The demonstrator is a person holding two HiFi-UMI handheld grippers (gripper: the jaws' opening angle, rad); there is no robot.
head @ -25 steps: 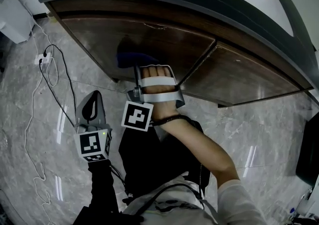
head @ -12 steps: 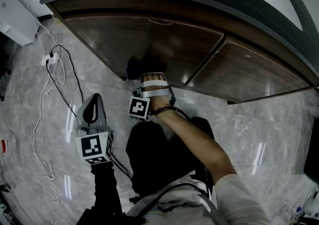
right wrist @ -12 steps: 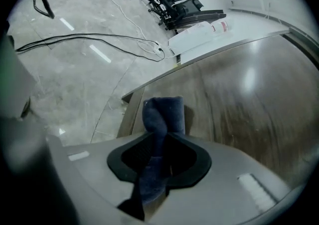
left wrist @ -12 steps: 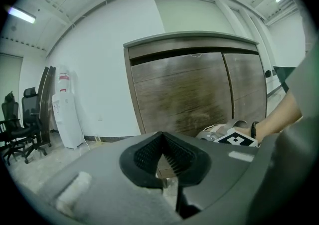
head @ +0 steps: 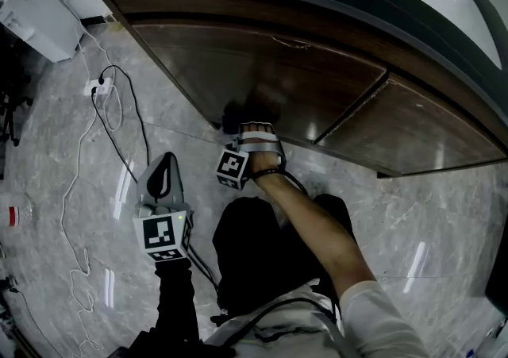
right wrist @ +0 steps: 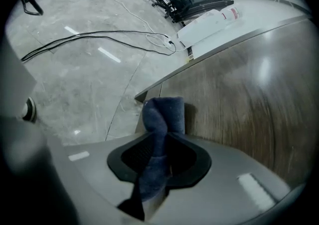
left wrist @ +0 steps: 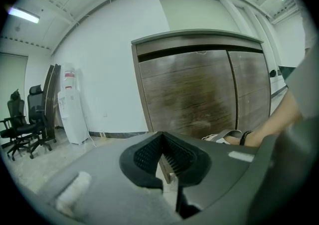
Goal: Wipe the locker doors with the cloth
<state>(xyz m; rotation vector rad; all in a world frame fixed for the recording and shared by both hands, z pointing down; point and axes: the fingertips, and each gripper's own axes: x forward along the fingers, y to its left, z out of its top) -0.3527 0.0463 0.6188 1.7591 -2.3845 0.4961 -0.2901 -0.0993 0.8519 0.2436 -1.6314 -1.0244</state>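
At brown wood-grain locker door's (head: 262, 71) bottom edge: dark blue cloth (right wrist: 162, 114), pinched in right gripper (right wrist: 162, 156), lowered from mid-panel, stroke likely ended; left gripper (left wrist: 167, 155) pressed together, empty.

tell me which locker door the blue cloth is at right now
The left-hand door in the head view. The right gripper holds the blue cloth at its bottom edge, left of the seam; the other door has nothing near it.

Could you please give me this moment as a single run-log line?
right gripper: shut on folded dark blue cloth, near bottom corner of brown wooden locker door | left gripper: shut, empty, away from door
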